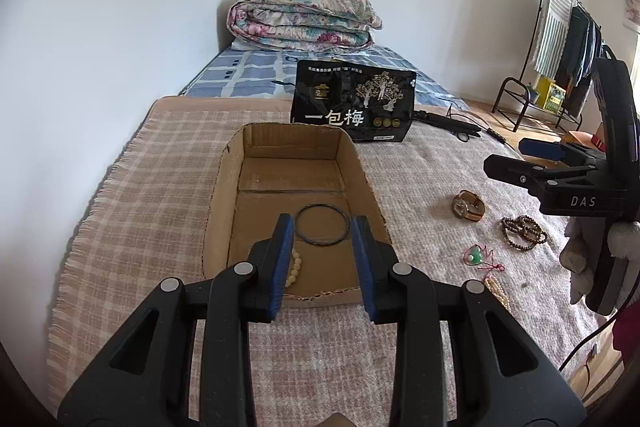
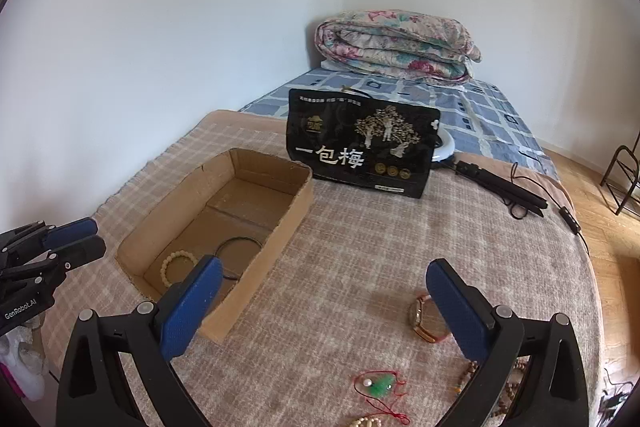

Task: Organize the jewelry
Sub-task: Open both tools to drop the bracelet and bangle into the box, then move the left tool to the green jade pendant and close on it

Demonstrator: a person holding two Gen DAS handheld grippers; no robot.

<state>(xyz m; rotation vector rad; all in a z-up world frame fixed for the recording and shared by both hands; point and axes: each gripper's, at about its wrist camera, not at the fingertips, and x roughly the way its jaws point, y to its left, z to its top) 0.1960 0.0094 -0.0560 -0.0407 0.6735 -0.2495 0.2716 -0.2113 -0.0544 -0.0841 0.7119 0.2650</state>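
Observation:
An open cardboard box sits on the bed cover. In it lie a black ring bangle and a cream bead bracelet. My left gripper is open and empty above the box's near end. My right gripper is open wide and empty above the cover. On the cover lie a gold watch, a green pendant on red cord, brown prayer beads and a pale bead string.
A black snack bag stands behind the box. A folded floral quilt lies at the bed's head. A black folded tripod with cable lies at the right. A clothes rack stands on the floor.

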